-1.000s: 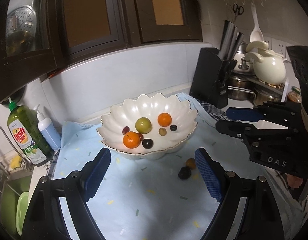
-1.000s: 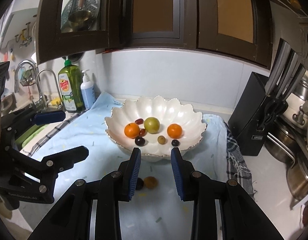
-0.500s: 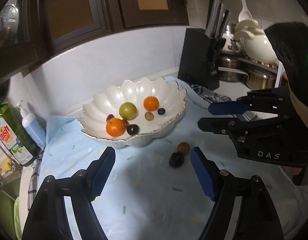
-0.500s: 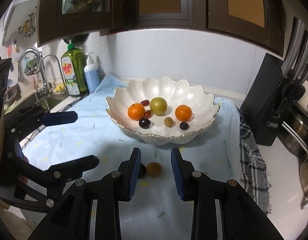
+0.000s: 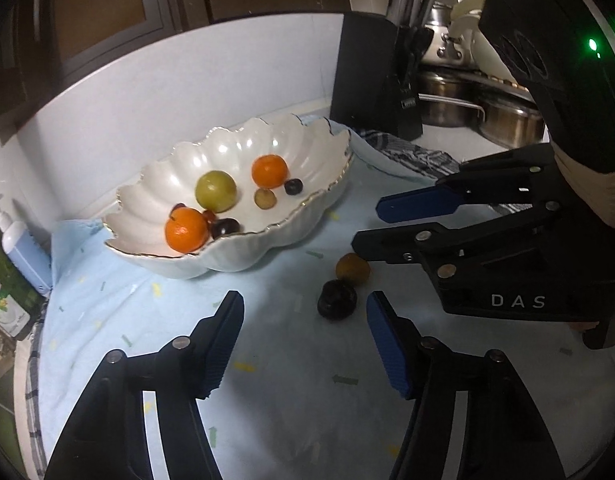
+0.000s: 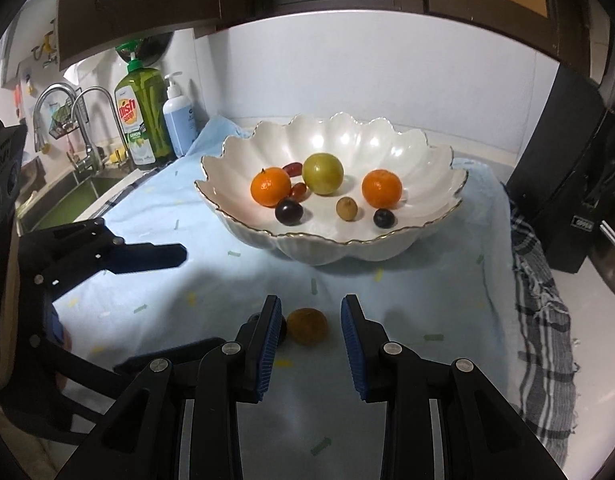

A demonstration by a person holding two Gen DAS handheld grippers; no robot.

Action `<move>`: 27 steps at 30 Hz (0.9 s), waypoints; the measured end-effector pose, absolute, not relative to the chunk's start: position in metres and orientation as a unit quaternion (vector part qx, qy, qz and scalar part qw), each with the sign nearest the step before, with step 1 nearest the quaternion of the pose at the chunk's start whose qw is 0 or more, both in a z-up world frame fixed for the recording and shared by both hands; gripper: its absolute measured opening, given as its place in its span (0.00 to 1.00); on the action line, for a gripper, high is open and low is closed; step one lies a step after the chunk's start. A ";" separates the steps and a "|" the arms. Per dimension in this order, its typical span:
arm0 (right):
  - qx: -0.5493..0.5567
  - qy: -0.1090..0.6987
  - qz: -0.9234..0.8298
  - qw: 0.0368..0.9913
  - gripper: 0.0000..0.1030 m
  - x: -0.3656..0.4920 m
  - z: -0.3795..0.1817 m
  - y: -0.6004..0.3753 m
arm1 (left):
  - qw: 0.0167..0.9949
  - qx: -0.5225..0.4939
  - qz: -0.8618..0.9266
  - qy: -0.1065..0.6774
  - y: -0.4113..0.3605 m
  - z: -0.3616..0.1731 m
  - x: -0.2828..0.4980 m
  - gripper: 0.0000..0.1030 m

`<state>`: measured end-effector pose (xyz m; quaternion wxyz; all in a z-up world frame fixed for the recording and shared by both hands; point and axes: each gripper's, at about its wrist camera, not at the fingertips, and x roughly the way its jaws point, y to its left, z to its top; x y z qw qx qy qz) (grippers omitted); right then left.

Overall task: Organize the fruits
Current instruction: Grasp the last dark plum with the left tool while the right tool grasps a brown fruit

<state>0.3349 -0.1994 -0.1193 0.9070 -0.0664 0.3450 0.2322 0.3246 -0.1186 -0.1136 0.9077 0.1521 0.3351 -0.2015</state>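
My fingers (image 6: 269, 344) are black with ribbed blue pads – the same on my other gripper (image 5: 303, 340). The cloth (image 6: 187, 264) under everything is pale blue, flecked with small green and yellow dashes. The bowl (image 6: 387, 136) is pearly white, scalloped, with a thin gold rim. Inside it I see 2 bright orange mandarins (image 6: 270, 186), 1 yellow-green round fruit (image 6: 322, 173), 2 dark purple grapes (image 6: 288, 212), 2 reddish ones (image 6: 293, 168) and 1 tan-brown fruit (image 6: 346, 208). On the cloth lie 1 golden-brown fruit (image 6: 307, 326) and 1 near-black one (image 5: 336, 300). The towel (image 6: 543, 312) is a grey-and-white check – the dish soap bottle (image 6: 141, 128) is green.
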 end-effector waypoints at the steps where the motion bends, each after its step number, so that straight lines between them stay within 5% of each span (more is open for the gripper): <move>1: -0.066 0.346 0.233 0.906 0.32 0.336 -0.121 -0.199 | 0.906 0.153 -0.205 0.337 -0.119 -0.116 0.326 0.59; 27: -0.034 0.384 0.251 0.888 0.31 0.361 -0.146 -0.197 | 0.871 0.148 -0.253 0.393 -0.134 -0.142 0.351 0.26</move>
